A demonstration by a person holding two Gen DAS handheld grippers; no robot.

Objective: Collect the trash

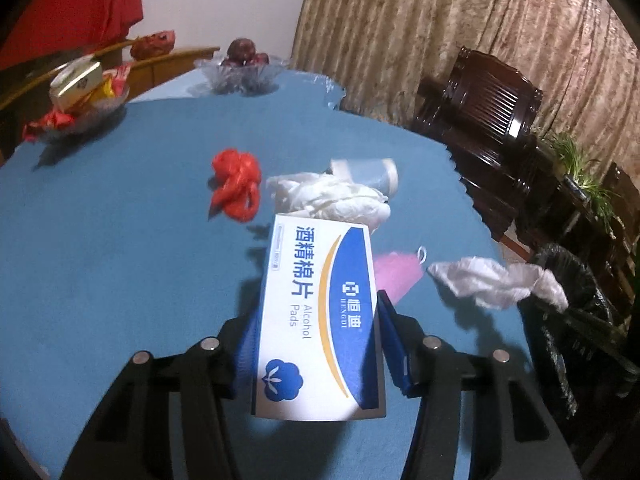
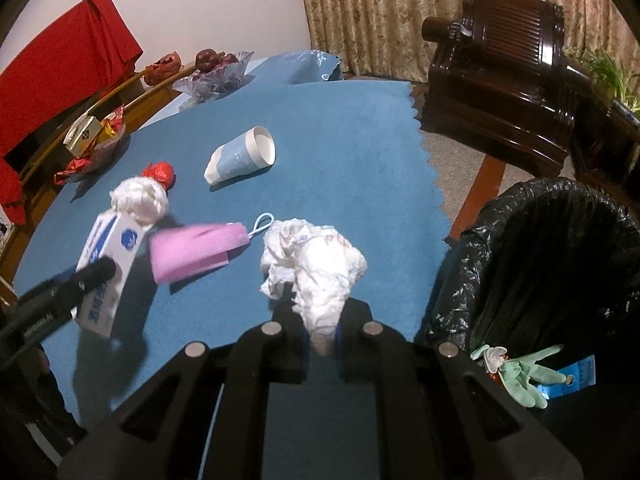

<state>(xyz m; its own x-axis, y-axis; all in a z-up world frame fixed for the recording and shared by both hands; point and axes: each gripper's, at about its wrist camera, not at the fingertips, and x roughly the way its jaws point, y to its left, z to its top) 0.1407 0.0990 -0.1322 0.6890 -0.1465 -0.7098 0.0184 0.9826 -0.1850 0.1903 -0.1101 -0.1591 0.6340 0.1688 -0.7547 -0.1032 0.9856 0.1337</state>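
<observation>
Trash lies scattered on a table under a blue cloth with a scalloped edge. Room: patterned beige curtain, dark carved wooden chair, red fabric at the wall. At the far edge of the table: a glass bowl of dark red fruit and a glass dish of snack packets. A bin lined with a black bag stands just past the near right edge of the table; green gloves and a blue packet hang at its rim.

Left gripper: the alcohol pads box is between its blue pads, standing on end and raised off the cloth; jaws about half apart, spanning the box's width.

Right gripper: jaws nearly together, pinching the crumpled white plastic bag, held over the near right part of the table.

Mid-table: red plastic bag, white bag wad, paper cup on its side, pink mask lying between the box and the held bag.
</observation>
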